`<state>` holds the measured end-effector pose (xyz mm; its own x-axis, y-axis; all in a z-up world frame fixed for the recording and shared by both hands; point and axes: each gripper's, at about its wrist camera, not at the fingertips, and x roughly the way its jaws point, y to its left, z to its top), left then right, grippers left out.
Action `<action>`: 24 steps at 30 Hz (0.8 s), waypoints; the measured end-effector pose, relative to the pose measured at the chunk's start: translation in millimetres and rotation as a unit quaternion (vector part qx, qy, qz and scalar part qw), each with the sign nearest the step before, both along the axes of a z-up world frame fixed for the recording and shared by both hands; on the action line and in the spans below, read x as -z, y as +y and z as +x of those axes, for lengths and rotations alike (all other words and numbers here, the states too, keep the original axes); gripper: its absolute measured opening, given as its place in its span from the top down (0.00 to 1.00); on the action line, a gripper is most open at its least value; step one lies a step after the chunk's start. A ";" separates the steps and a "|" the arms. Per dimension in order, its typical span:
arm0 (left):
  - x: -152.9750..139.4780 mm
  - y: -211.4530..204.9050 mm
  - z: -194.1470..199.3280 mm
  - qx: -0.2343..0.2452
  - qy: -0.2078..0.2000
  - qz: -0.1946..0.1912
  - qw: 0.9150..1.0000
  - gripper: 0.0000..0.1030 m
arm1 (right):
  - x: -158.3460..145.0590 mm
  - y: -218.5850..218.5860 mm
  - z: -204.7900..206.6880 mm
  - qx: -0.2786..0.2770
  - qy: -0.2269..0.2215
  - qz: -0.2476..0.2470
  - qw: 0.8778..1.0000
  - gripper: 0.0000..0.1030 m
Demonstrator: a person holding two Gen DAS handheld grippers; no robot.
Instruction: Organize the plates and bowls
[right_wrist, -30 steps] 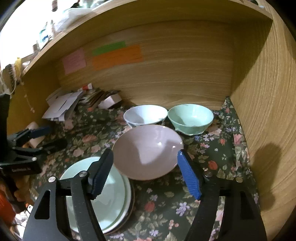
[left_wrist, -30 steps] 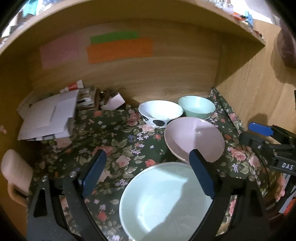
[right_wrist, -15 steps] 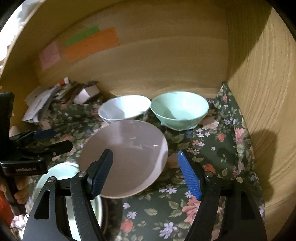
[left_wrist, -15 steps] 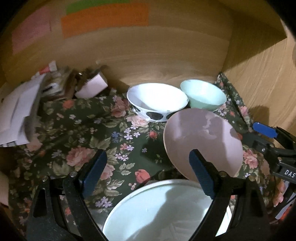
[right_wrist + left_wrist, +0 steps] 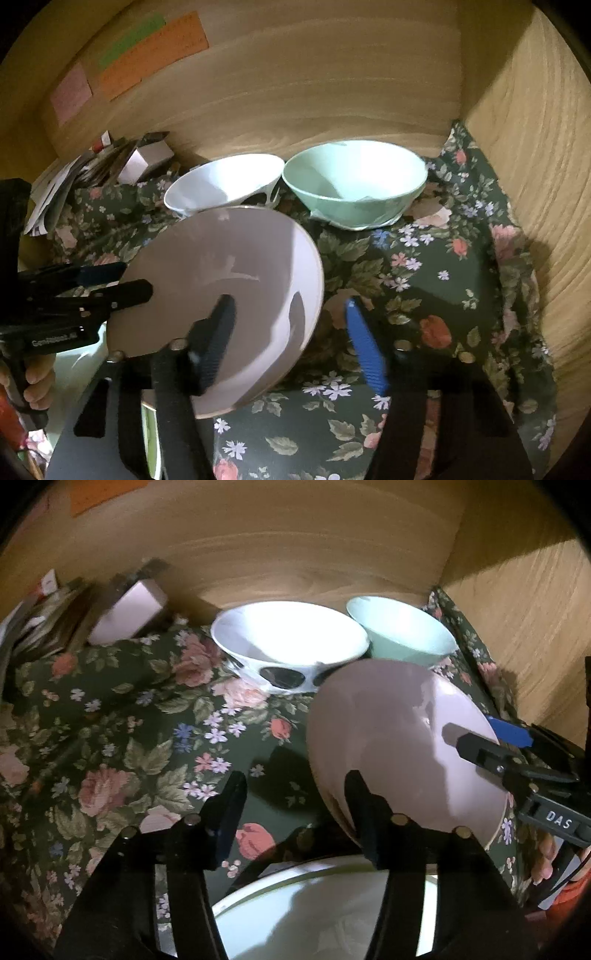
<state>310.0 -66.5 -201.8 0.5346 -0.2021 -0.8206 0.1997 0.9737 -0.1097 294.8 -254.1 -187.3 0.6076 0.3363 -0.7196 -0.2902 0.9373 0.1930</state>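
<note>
A shallow pink bowl (image 5: 399, 746) (image 5: 221, 288) sits on the floral cloth, in front of a white bowl with black spots (image 5: 291, 635) (image 5: 221, 181) and a mint green bowl (image 5: 402, 635) (image 5: 354, 181). My left gripper (image 5: 295, 805) (image 5: 133, 278) straddles the pink bowl's left rim. Its jaws are closing, with a gap still showing at the pads. My right gripper (image 5: 291, 339) (image 5: 480, 734) straddles the right rim, one finger inside the bowl and the blue one outside, also closing. A pale green plate (image 5: 314, 915) lies just below my left gripper.
The floral cloth (image 5: 424, 295) covers a wooden shelf closed in by a back wall (image 5: 314, 92) and a right side wall (image 5: 535, 166). Papers and a small box (image 5: 125, 613) are piled at the back left. Coloured notes (image 5: 147, 48) stick to the back wall.
Both grippers have come down and forward onto the pink bowl. Their jaws have narrowed and now stand on either side of its rim.
</note>
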 end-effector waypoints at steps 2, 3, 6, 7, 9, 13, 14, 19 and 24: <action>1.2 -1.7 2.0 0.004 0.006 -0.006 1.000 0.52 | 2.7 -0.3 1.9 -0.001 0.006 0.005 1.000 0.54; 1.7 -2.6 2.5 0.007 0.008 -0.008 1.000 0.53 | 3.7 -0.6 2.4 -0.002 0.008 0.006 1.000 0.58; 3.1 -7.1 4.1 0.015 0.015 -0.013 1.000 0.60 | 6.8 -1.8 3.7 -0.006 0.015 0.012 1.000 0.66; 3.6 -8.7 4.5 0.018 0.017 -0.013 1.000 0.61 | 8.0 -2.1 4.1 -0.006 0.018 0.013 1.000 0.68; 4.6 -13.3 3.5 0.030 0.017 -0.011 0.999 0.64 | 10.5 -3.7 5.2 -0.003 0.023 0.020 1.000 0.76; 5.0 -18.9 0.5 0.038 0.012 -0.016 0.999 0.66 | 14.5 -7.5 8.0 -0.004 0.043 0.047 0.998 0.79; 4.5 -20.5 -0.2 0.039 0.011 -0.017 0.999 0.68 | 14.5 -7.5 7.8 -0.005 0.044 0.046 0.998 0.79; 4.2 -28.3 -1.7 0.044 0.003 -0.005 0.999 0.70 | 13.7 -6.3 6.3 -0.004 0.042 0.041 0.998 0.80; 3.4 -31.4 -0.7 0.042 -0.001 -0.004 0.999 0.70 | 10.4 -5.2 2.3 0.000 0.031 0.028 0.999 0.80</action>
